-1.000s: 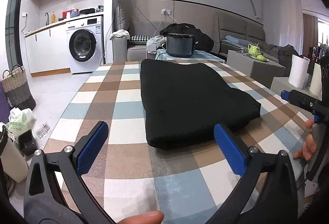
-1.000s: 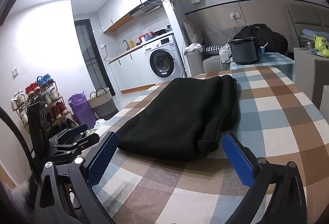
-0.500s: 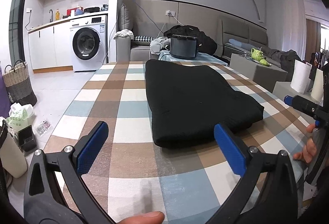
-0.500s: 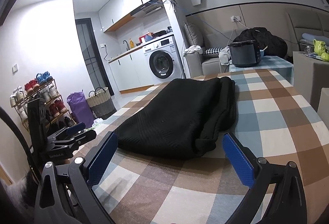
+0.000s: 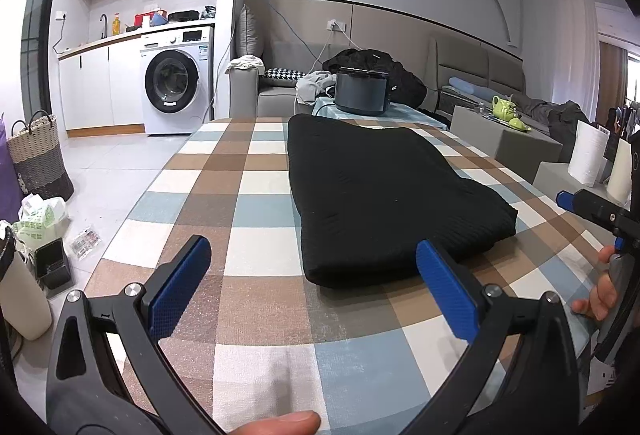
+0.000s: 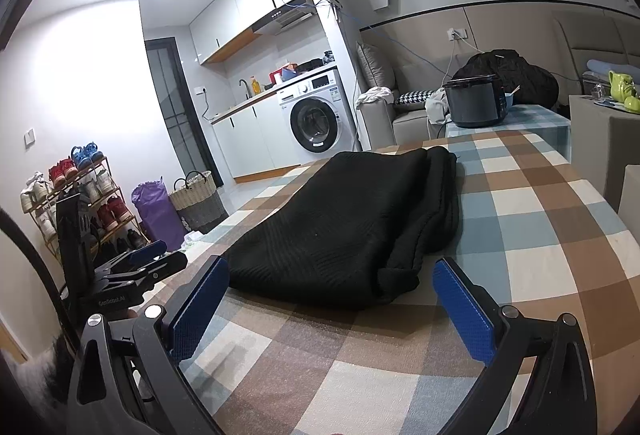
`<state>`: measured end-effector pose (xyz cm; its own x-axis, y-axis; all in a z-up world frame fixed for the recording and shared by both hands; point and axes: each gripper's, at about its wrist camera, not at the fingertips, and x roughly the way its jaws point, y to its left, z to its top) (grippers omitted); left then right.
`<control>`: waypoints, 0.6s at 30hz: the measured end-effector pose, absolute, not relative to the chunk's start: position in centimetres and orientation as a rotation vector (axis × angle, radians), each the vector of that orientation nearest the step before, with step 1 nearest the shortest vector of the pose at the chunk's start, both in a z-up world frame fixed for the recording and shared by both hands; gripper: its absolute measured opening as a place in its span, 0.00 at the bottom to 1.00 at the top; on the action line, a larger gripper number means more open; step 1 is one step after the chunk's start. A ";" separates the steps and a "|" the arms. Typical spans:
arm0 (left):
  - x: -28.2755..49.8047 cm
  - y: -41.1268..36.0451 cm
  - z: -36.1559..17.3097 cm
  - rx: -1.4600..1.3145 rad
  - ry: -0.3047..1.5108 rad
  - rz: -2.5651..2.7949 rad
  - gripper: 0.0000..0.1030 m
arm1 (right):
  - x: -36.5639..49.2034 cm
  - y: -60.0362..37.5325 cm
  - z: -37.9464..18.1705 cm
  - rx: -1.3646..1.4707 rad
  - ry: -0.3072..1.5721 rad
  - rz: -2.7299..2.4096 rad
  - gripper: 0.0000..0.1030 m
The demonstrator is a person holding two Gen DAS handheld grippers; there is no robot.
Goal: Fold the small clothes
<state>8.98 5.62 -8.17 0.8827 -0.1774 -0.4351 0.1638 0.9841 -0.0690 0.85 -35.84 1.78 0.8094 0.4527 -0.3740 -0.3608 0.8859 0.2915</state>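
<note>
A black knitted garment [image 5: 384, 191] lies folded in a long rectangle on the checked tablecloth [image 5: 248, 203]; in the right wrist view the same garment [image 6: 352, 219] shows stacked layers along its right edge. My left gripper [image 5: 312, 277] hovers open just short of the garment's near end, nothing between its blue pads. My right gripper [image 6: 332, 295] is also open and empty, a little before the garment's near edge. Each gripper appears in the other's view: the right gripper [image 5: 592, 209] at the far right, the left gripper [image 6: 132, 267] at the left.
A dark rice cooker [image 5: 362, 91] stands on a smaller table beyond the far end. A washing machine [image 5: 176, 91], a woven basket [image 5: 38, 155] and bags sit on the floor to the left. A shoe rack [image 6: 76, 191] stands by the wall. Paper rolls [image 5: 588, 159] stand right.
Both grippers have tilted up and drawn back slightly, so the garment sits a bit farther off in each view. The garment itself has not moved, and both grippers stayed open.
</note>
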 end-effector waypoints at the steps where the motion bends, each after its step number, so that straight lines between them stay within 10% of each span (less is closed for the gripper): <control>1: 9.0 5.6 -8.2 -0.030 0.457 -0.177 0.99 | 0.9 -35.8 1.8 0.211 0.453 0.439 1.00; 18: 9.0 5.7 -8.2 -0.031 0.456 -0.177 0.99 | 0.9 -35.9 1.8 0.212 0.452 0.439 1.00</control>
